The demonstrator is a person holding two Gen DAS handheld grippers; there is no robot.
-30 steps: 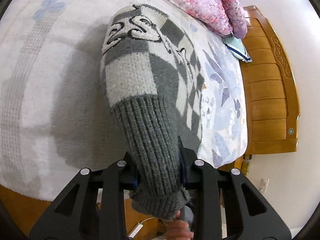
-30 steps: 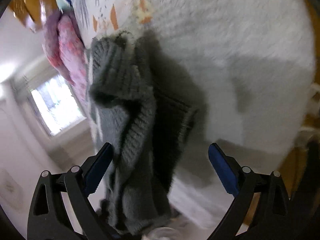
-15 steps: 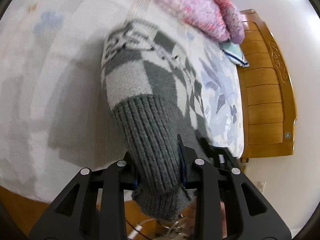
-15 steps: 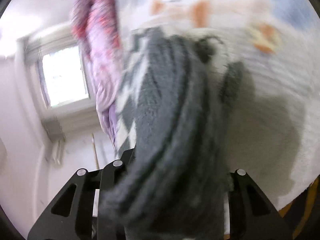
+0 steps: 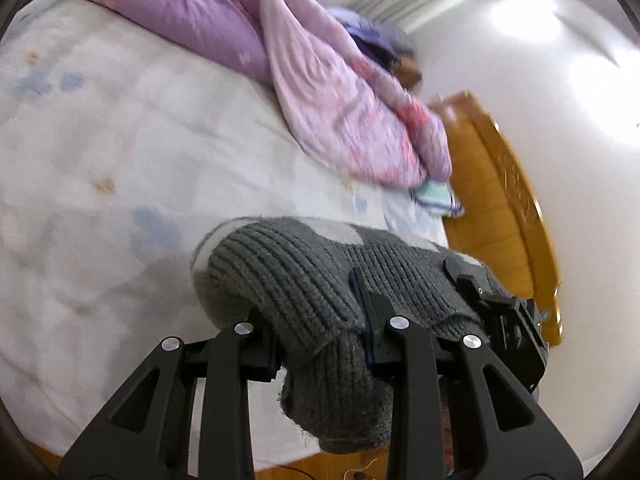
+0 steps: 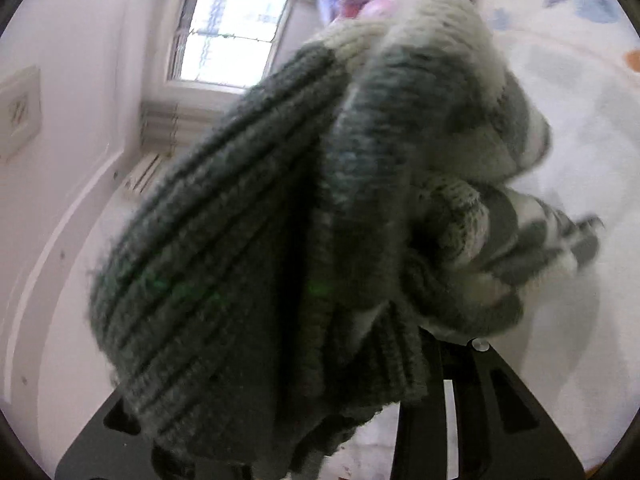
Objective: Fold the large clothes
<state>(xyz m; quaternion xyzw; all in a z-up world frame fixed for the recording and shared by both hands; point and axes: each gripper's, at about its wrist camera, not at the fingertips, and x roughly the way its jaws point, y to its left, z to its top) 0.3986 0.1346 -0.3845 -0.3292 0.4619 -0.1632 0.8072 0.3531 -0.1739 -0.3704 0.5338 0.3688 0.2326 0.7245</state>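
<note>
A grey and white knit sweater (image 5: 296, 276) is held up over the bed (image 5: 120, 152). My left gripper (image 5: 316, 320) is shut on its ribbed grey hem, which bunches over the jaws and hangs below them. The right gripper shows at the right of the left wrist view (image 5: 492, 304), also on the hem. In the right wrist view the sweater (image 6: 320, 220) fills the frame and drapes over my right gripper (image 6: 320, 380), hiding its fingertips. Its checked grey and white part (image 6: 520, 240) hangs to the right.
A purple and pink quilt (image 5: 320, 92) is heaped at the far side of the bed. A wooden headboard (image 5: 508, 208) stands at the right, with a striped pillow (image 5: 436, 196) beside it. A window (image 6: 228, 36) and white wall lie behind.
Both grippers have lifted and swung the sweater up off the bed. The right gripper, open a second ago, has closed on the hem beside the left one.
</note>
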